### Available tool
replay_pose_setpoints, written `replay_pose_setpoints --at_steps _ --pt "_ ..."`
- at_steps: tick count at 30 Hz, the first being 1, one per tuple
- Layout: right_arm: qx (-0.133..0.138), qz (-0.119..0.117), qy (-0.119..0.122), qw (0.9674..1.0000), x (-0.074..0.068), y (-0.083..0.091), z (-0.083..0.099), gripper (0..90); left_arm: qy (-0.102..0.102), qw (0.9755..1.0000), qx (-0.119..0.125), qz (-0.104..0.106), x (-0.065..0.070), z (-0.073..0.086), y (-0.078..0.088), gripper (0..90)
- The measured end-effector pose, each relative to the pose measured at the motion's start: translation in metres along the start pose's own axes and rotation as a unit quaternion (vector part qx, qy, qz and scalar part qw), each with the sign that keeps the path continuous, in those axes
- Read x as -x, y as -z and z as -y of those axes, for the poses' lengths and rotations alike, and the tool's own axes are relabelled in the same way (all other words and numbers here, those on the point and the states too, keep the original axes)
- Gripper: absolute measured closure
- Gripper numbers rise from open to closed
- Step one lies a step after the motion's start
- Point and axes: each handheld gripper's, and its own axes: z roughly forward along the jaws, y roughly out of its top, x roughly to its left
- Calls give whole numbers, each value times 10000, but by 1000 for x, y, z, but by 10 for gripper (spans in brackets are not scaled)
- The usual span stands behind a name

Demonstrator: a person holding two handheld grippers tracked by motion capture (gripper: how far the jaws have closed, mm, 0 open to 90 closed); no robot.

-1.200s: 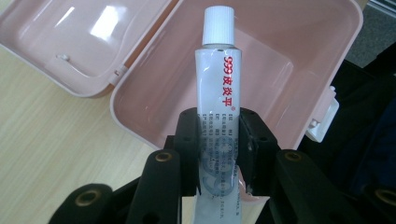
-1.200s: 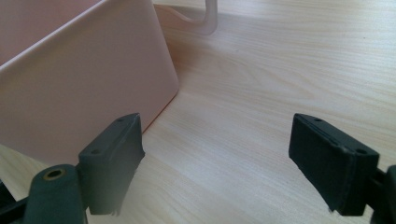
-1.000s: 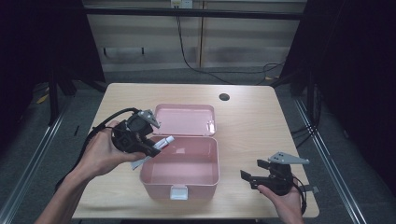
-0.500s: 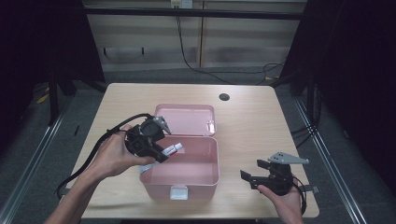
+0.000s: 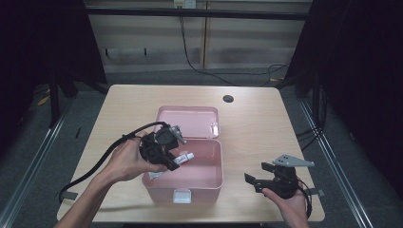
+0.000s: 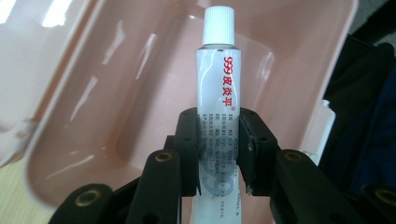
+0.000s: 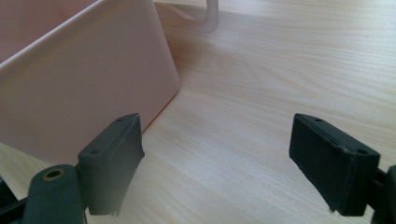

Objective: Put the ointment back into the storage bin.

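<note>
In the high view, a pale wooden table [image 5: 119,109] with rounded corners is seen, and near its centre a glossy pink plastic box [image 5: 199,175] with its hinged lid laid open flat at 12 o'clock of the tub. The left gripper [image 5: 177,160], a black two-jaw tool with a trailing cable, is held over the box's rim at 9 o'clock, and a slim white squeeze tube with a white screw cap [image 5: 183,158] is clamped between its jaws, the cap end pointing over the tub's hollow. The right gripper [image 5: 259,175], black with a grey three-cornered plate on top, is rested at 4 o'clock of the box, well apart from it. Compared with the earlier high views, the left gripper and tube have been carried from the table beside the box to above the tub; the right has not shifted. In the left gripper view, the tube [image 6: 219,93], smooth, printed in red, is pinched at its lower half above the shiny pink interior [image 6: 93,116]. In the right gripper view, the matte jaws are spread wide over bare grained wood, the box wall [image 7: 84,84] at 10 o'clock.
</note>
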Motion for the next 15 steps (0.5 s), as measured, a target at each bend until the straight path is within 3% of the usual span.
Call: replay_pose_setpoints --at_steps 3,8,15 --pt "-2 -1 -8 10000 0 0 0 166 -61 9998 -157 50 0 -2 -4 715" --pt "-11 -12 -2 10000 0 0 0 166 -67 9998 -152 58 0 -2 -9 715" --pt "-16 -17 1 10000 0 0 0 166 -4 9994 -339 92 3 -2 -20 714"
